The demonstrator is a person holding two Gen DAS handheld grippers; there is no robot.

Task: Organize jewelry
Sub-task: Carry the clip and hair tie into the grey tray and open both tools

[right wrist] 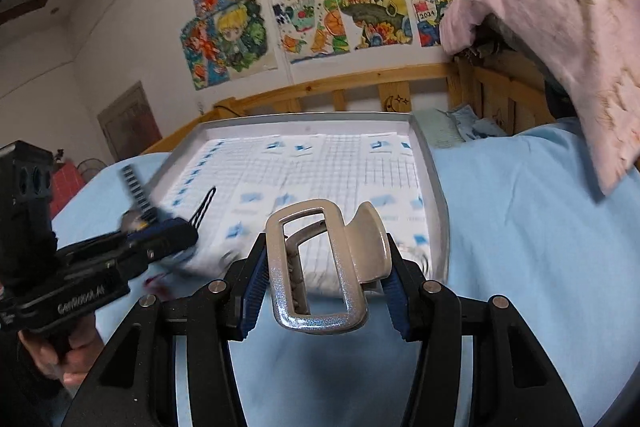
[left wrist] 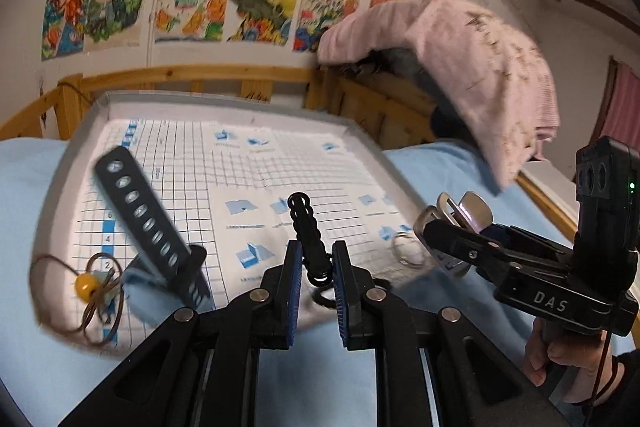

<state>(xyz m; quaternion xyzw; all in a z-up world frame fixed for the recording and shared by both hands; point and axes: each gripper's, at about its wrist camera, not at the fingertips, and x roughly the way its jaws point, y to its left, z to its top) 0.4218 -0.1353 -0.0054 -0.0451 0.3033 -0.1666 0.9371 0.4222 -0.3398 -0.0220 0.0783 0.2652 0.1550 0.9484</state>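
The left gripper (left wrist: 316,291) is clamped on a black wavy metal hairpin (left wrist: 307,235), which projects forward between the blue pads above the near edge of the shallow grey tray lined with blue-gridded white paper (left wrist: 224,99). The right gripper (right wrist: 326,283) is clenched on a silver glitter plastic claw clip (right wrist: 320,267), held over the light blue bedsheet (right wrist: 520,227) at the tray's near right corner. A black perforated hair comb (left wrist: 148,223) and a brown cord with a yellow bead (left wrist: 86,283) lie at the tray's near left.
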